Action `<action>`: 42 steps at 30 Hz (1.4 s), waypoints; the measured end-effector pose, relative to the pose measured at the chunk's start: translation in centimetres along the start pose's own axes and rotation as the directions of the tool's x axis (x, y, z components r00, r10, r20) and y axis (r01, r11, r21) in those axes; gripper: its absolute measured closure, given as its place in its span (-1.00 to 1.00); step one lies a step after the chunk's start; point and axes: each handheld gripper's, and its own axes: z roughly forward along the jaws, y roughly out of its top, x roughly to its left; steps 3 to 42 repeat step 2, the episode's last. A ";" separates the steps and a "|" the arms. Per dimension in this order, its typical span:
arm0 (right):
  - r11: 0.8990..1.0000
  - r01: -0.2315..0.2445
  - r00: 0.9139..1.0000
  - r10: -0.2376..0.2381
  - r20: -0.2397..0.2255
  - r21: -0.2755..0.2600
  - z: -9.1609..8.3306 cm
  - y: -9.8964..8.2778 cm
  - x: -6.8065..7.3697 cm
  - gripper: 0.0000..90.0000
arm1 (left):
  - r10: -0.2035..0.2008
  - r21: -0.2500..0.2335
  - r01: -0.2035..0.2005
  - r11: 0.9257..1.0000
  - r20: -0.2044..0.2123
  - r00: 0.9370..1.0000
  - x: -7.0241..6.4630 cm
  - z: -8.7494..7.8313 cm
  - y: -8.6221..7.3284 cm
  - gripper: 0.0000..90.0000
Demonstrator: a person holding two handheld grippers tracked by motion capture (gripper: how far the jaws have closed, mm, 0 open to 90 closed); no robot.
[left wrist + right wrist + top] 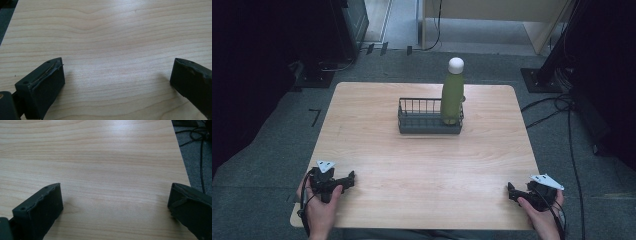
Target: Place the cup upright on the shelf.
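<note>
A green bottle (452, 95) with a white cap stands upright in the right end of a dark wire basket (419, 122) at the middle back of the wooden table (422, 165). My left gripper (346, 181) rests near the table's front left corner, open, jaws wide apart over bare wood (117, 72). My right gripper (513, 191) sits at the front right corner, also open, with nothing between its jaws (115, 195). Both are far from the basket.
Grey carpet surrounds the table. Cables (557, 107) trail on the floor at the right, beside a dark stand base (539, 80). Dark equipment (347, 25) stands at the back left. The table's right edge (181, 160) lies close to my right gripper.
</note>
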 end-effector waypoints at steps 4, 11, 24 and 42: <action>1.000 0.000 1.000 0.000 0.000 0.000 0.0 0.0 0.0 -1.00 | 0.000 0.000 0.000 1.000 0.000 1.000 0.0 0.0 0.0 -1.00; 1.000 0.000 1.000 0.000 0.000 0.000 0.0 0.0 0.0 -1.00 | 0.000 0.000 0.000 1.000 0.000 1.000 0.0 0.0 0.0 -1.00; 1.000 0.000 1.000 0.000 0.000 0.000 0.0 0.0 0.0 -1.00 | 0.000 0.000 0.000 1.000 0.000 1.000 0.0 0.0 0.0 -1.00; 1.000 0.000 1.000 0.000 0.000 0.000 0.0 0.0 0.0 -1.00 | 0.000 0.000 0.000 1.000 0.000 1.000 0.0 0.0 0.0 -1.00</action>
